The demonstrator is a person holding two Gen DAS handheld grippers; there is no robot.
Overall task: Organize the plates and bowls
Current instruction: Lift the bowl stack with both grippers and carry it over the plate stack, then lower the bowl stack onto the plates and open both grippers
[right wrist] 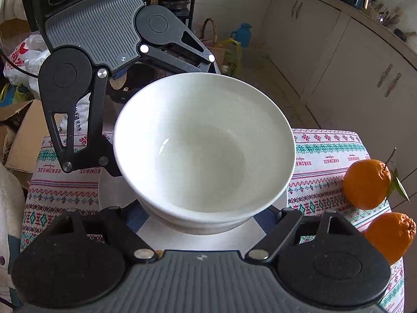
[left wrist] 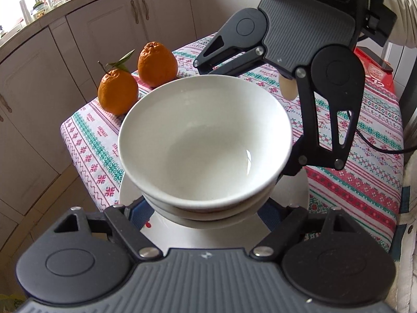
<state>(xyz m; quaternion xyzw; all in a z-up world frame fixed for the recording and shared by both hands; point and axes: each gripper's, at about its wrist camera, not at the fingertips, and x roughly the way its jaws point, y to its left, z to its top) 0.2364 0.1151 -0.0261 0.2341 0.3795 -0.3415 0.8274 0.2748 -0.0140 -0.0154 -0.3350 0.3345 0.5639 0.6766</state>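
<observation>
Tablecloth [left wrist: 93, 140] amid kitchen cabinets [left wrist: 109, 26]

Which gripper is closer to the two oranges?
Right. The right gripper sits on the bowl stack's orange side, oranges just beside it; the left gripper is across the stack from them.

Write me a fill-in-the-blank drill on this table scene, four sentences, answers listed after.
1. The top bowl sits nested in another ____.
2. The bowls stand on a white ____.
3. Two ____ lie on the tablecloth.
4. The inside of the top bowl is ____.

Missing words: bowl; plate; oranges; empty
</observation>
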